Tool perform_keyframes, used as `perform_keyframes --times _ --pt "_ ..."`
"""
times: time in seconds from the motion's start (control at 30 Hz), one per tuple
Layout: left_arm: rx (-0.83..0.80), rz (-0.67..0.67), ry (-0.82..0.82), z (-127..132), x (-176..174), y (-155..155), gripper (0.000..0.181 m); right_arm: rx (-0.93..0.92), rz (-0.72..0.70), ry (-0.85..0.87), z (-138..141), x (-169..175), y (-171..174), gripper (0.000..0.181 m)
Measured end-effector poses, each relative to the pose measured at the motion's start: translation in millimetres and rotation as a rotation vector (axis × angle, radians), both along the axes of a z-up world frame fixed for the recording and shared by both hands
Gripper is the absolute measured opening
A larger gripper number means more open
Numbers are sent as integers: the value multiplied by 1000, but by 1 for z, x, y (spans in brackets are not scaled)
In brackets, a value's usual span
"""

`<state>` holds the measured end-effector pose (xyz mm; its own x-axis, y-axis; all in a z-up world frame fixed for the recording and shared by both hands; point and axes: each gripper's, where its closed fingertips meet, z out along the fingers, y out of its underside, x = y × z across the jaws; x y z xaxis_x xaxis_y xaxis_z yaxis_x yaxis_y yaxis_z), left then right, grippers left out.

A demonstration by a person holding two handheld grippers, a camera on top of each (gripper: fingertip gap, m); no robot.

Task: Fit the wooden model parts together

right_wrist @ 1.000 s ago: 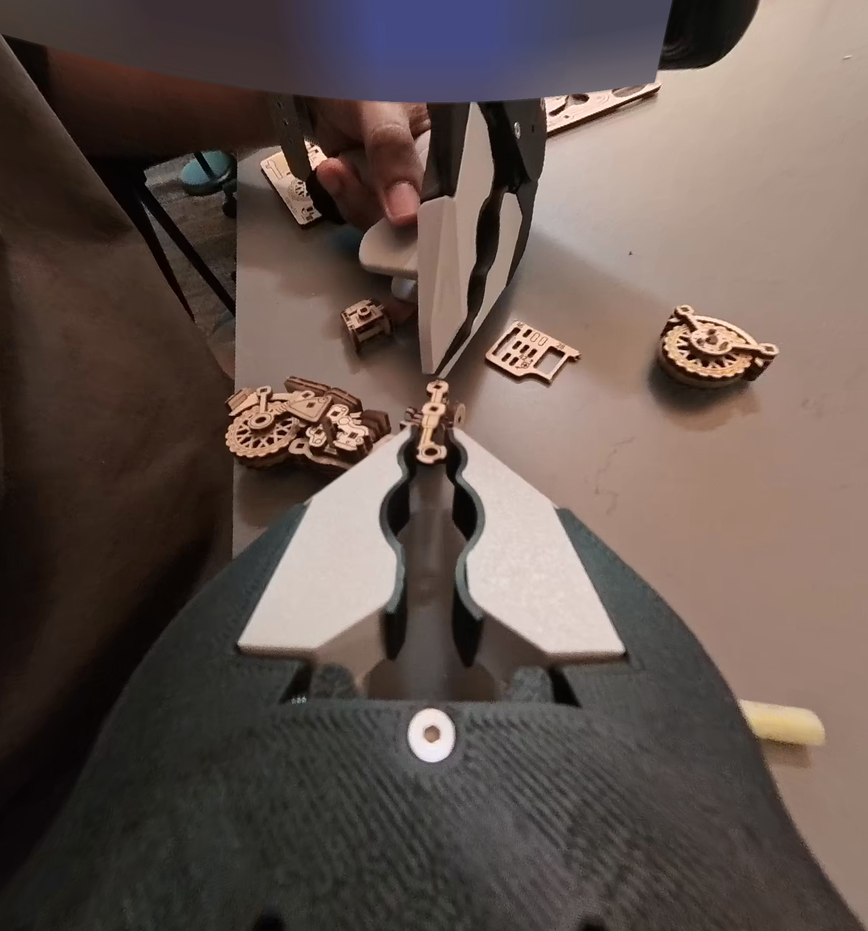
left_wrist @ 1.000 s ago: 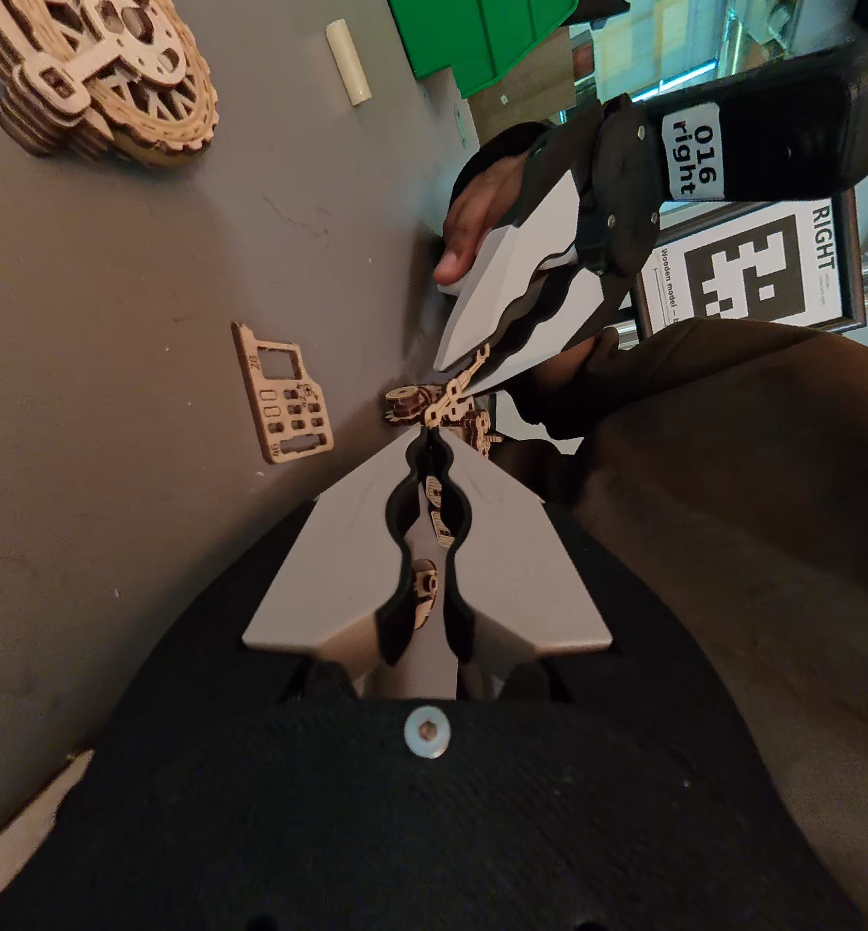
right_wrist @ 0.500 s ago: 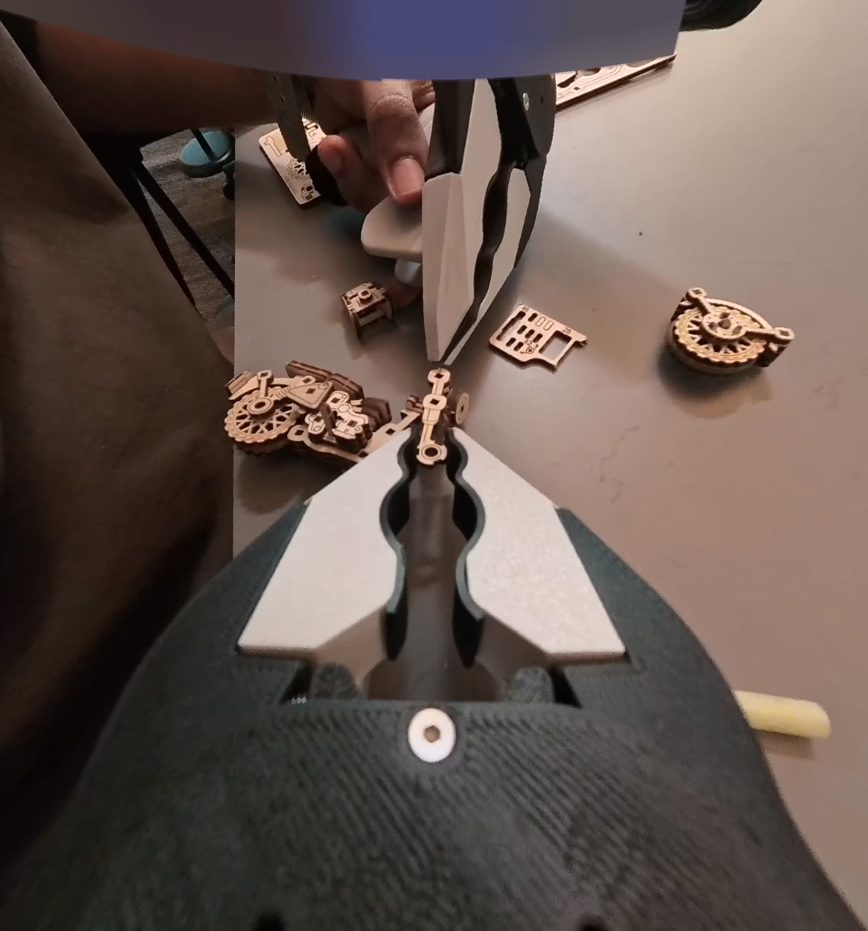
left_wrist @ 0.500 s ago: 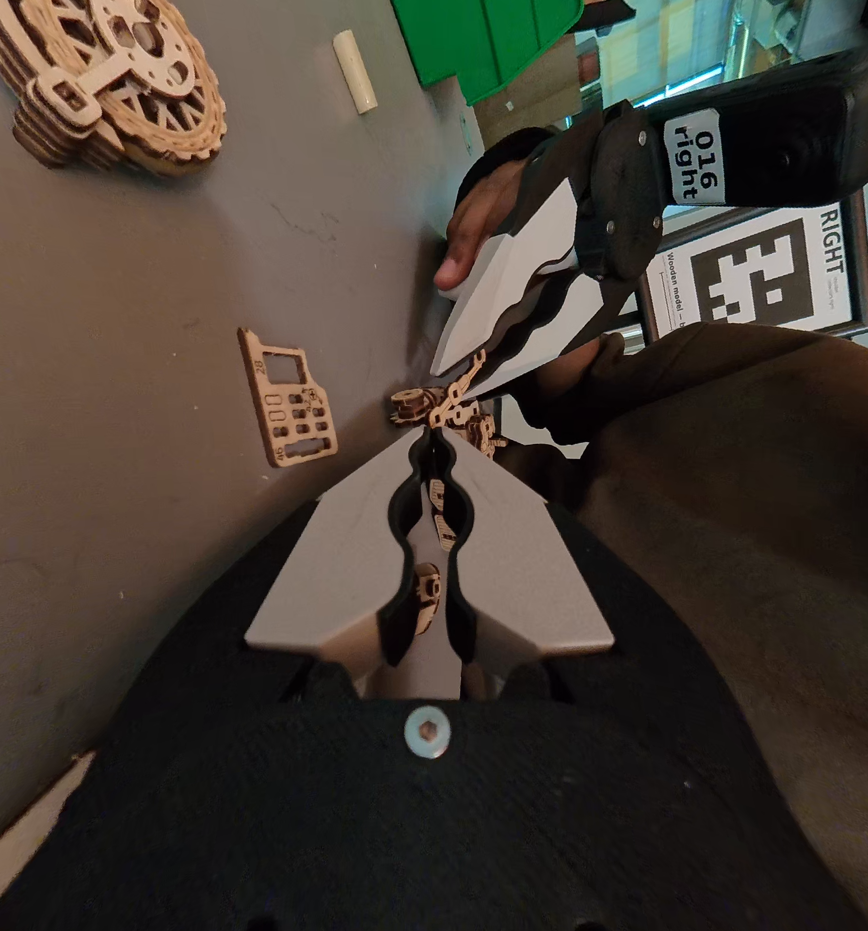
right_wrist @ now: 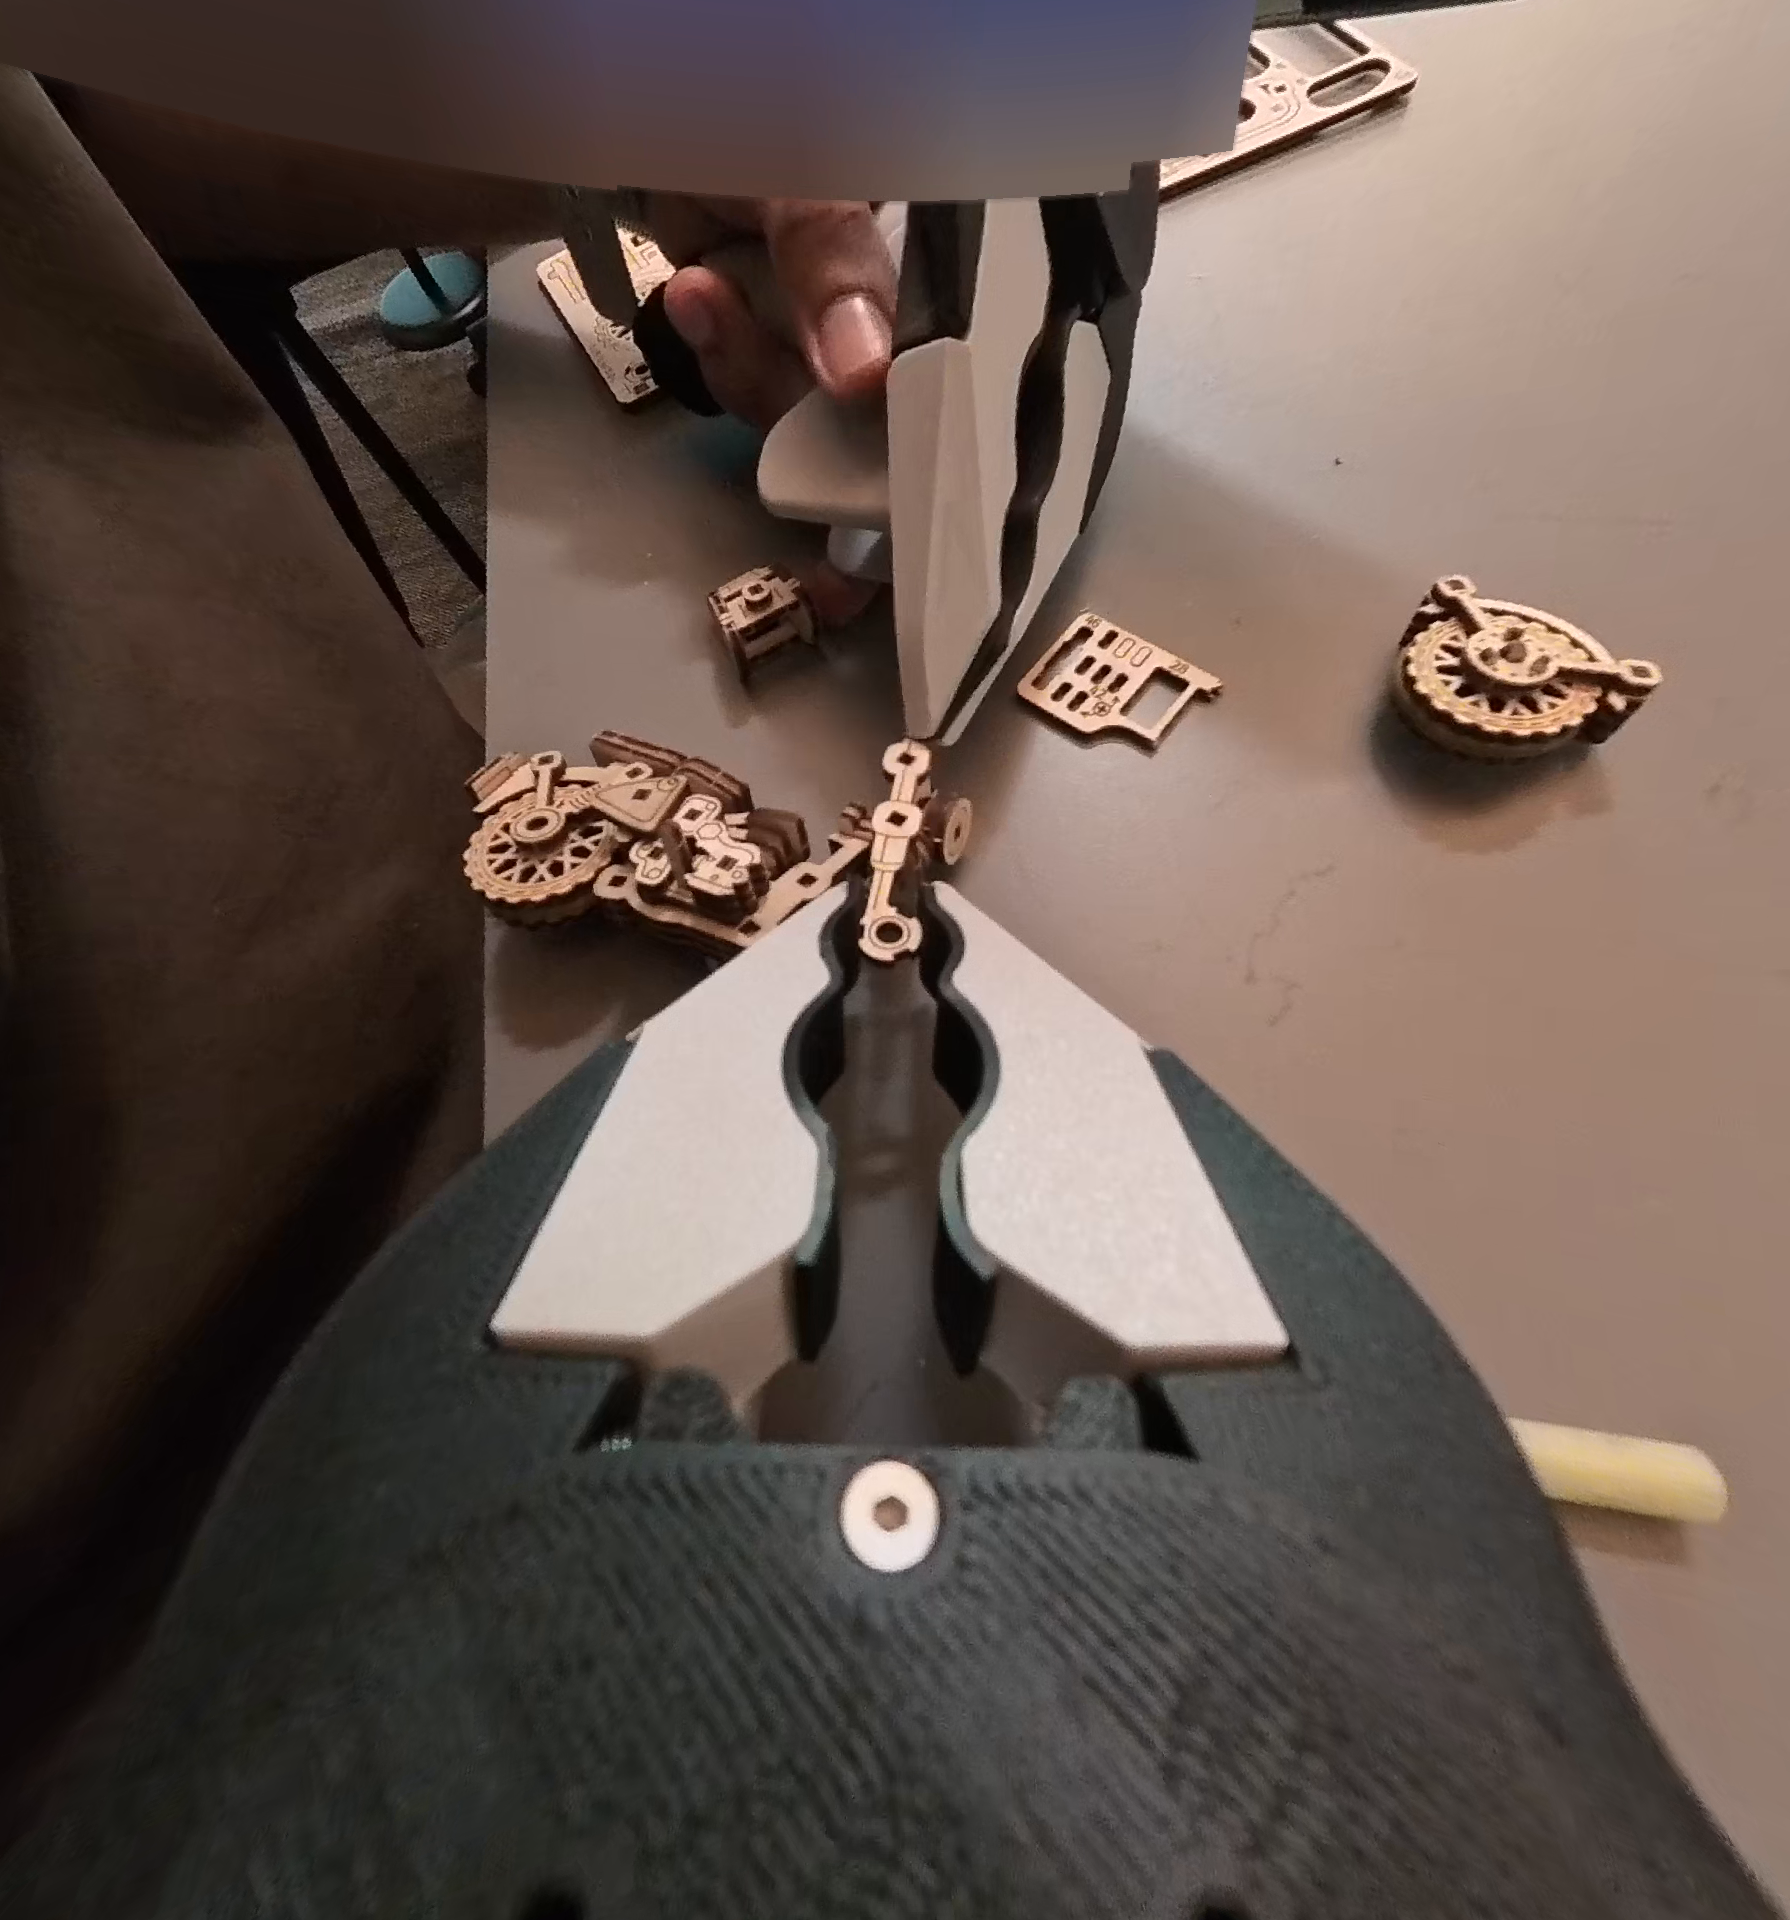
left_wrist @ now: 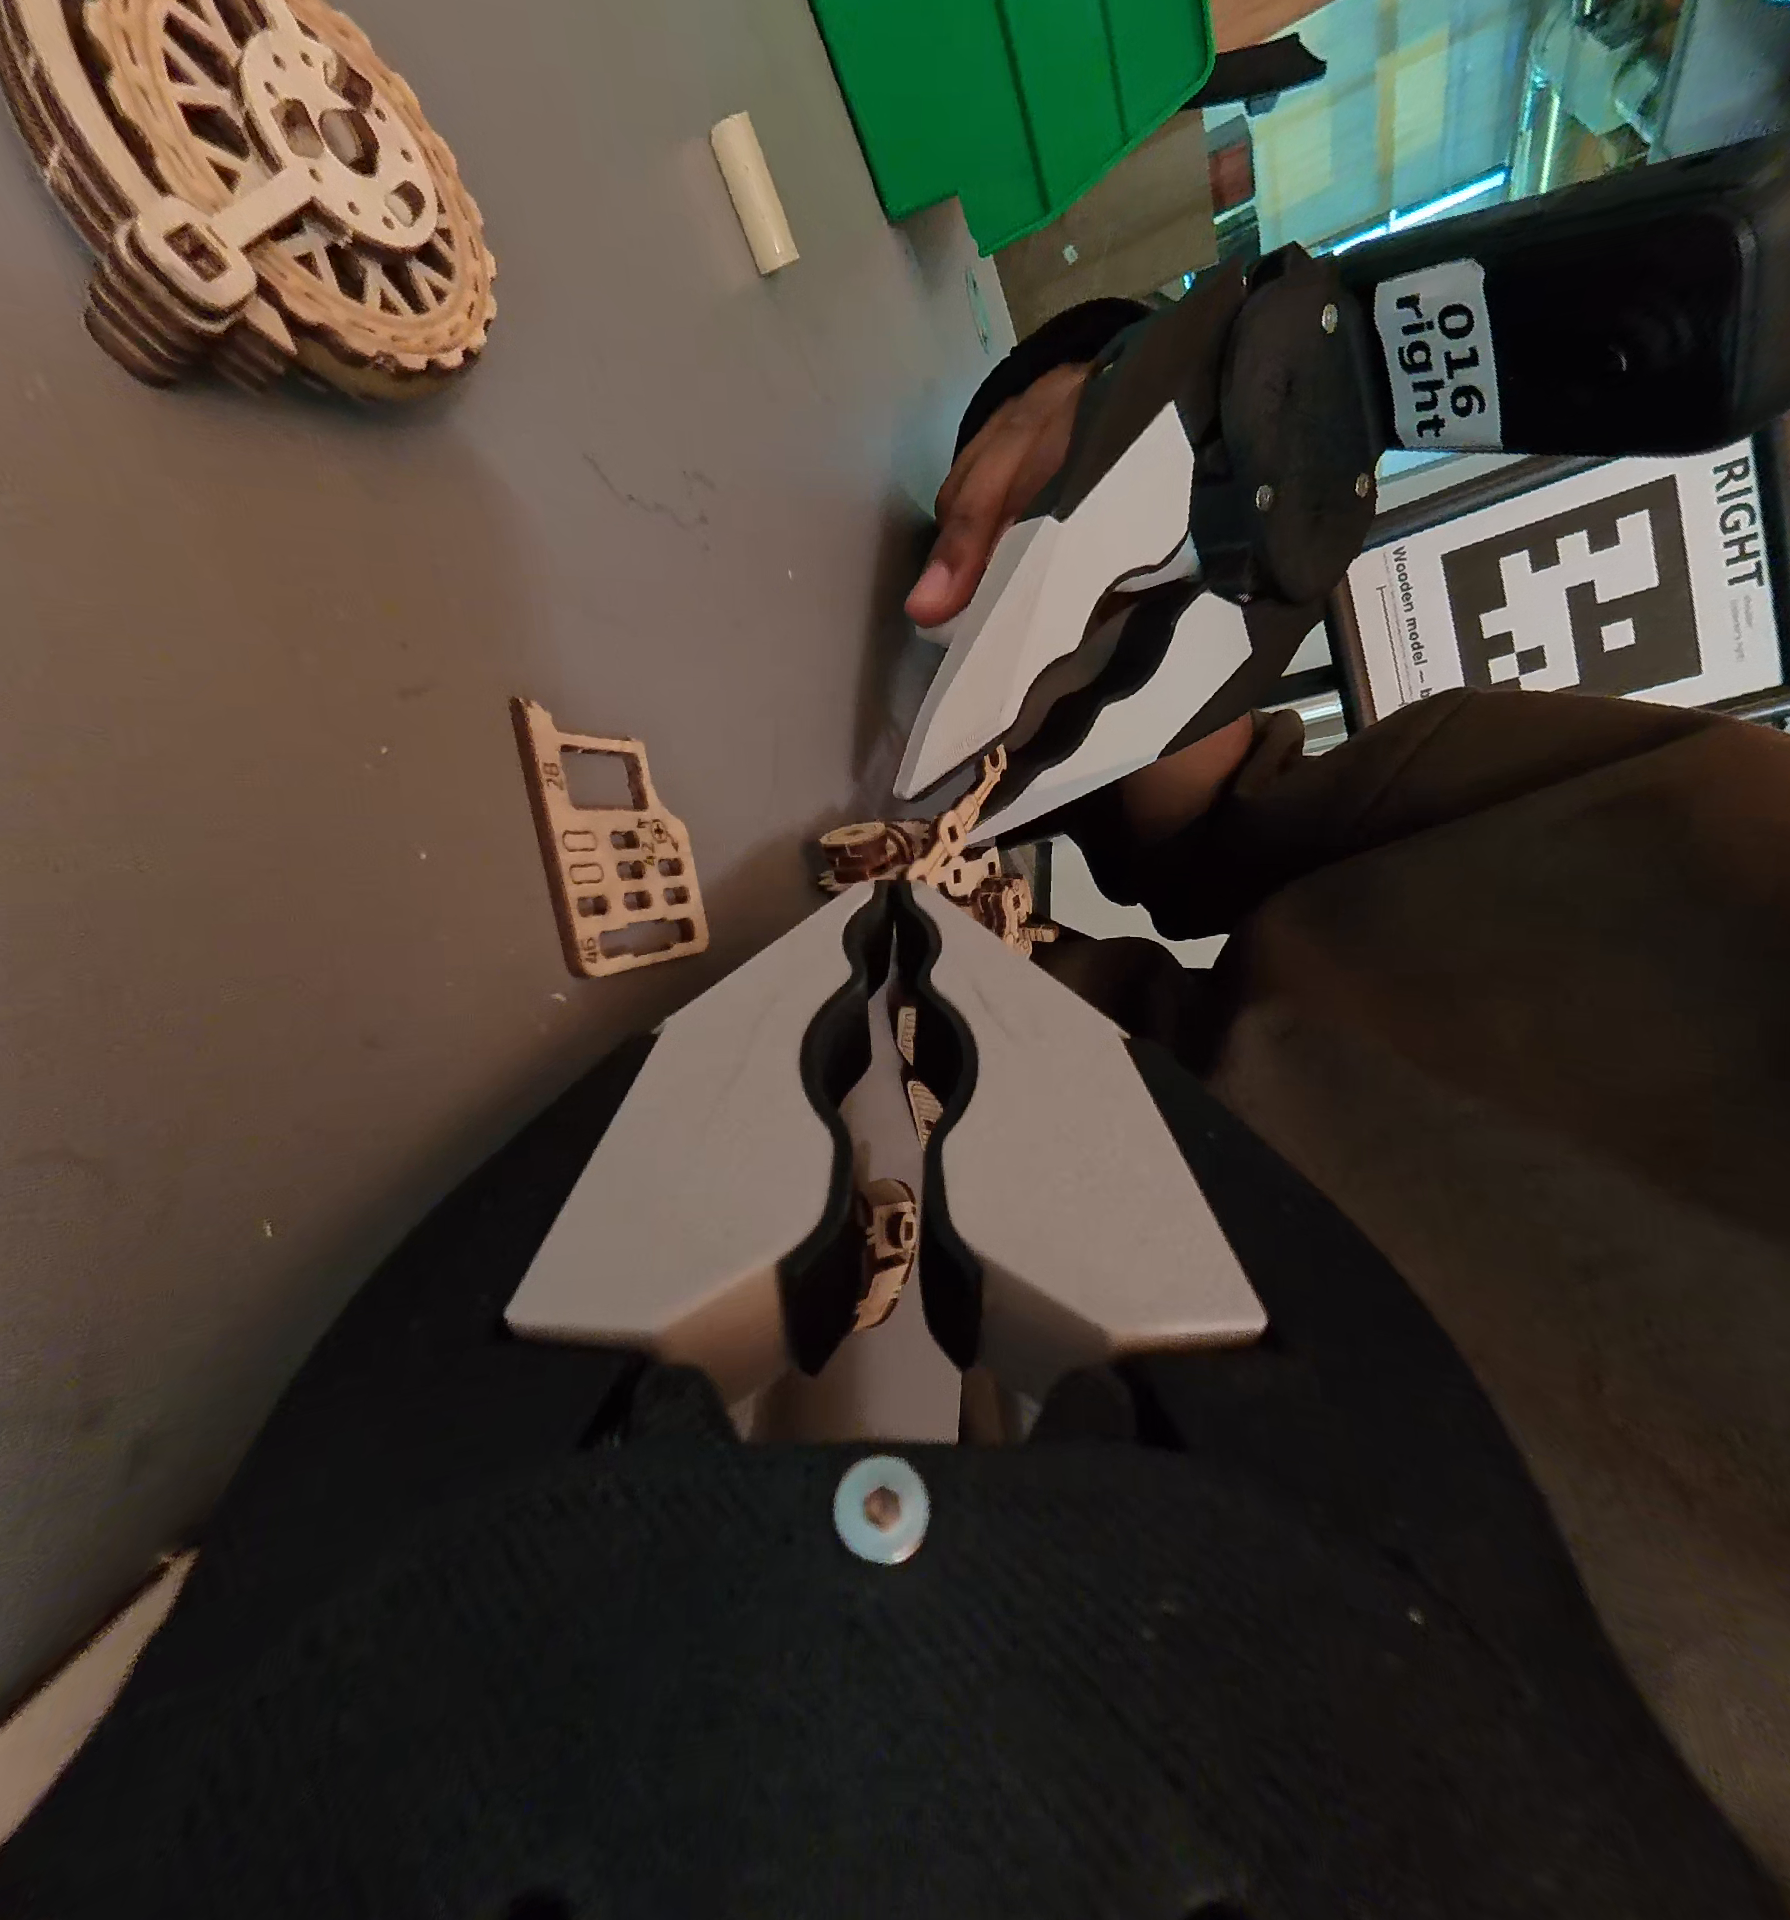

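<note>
My right gripper (right_wrist: 893, 914) is shut on a slim wooden link (right_wrist: 896, 831) and holds it just above the table, pointing away from me. My left gripper (left_wrist: 889, 899) is shut, and its tips meet the link's far end (left_wrist: 958, 826). I cannot tell whether it pinches the link. In the right wrist view the left gripper (right_wrist: 932, 727) comes down from above. The part-built wooden model (right_wrist: 610, 842) lies on the grey table (right_wrist: 1390, 1039) just left of the link.
A wooden wheel assembly (right_wrist: 1514, 675) (left_wrist: 247, 197), a flat cut-out card (right_wrist: 1109, 681) (left_wrist: 616, 842), a small wooden block (right_wrist: 761, 618) and a cream stick (right_wrist: 1618, 1481) lie around. A green bin (left_wrist: 1016, 94) stands beyond. The table edge (right_wrist: 486, 727) runs on the left, by a person's brown clothing. Only a small space, under 4 cm, lies between the two pairs of fingers. My left gripper's tips are some 5 cm from the flat cut-out card (right_wrist: 1109, 681). My left wrist view (left_wrist: 624, 860) looks at it from another angle.
The left gripper's tips have come down from a small gap above the link to meet its far end. The right gripper keeps its hold on the link.
</note>
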<state>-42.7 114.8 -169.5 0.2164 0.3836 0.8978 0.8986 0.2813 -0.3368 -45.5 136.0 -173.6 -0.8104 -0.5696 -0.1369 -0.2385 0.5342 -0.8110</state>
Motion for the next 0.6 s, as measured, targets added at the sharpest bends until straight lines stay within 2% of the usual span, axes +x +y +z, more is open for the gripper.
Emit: perform_keyframes --times 0.6 --pt "-25 6 12 -1 -1 1 0 5 -14 77 -1 2 1 9"
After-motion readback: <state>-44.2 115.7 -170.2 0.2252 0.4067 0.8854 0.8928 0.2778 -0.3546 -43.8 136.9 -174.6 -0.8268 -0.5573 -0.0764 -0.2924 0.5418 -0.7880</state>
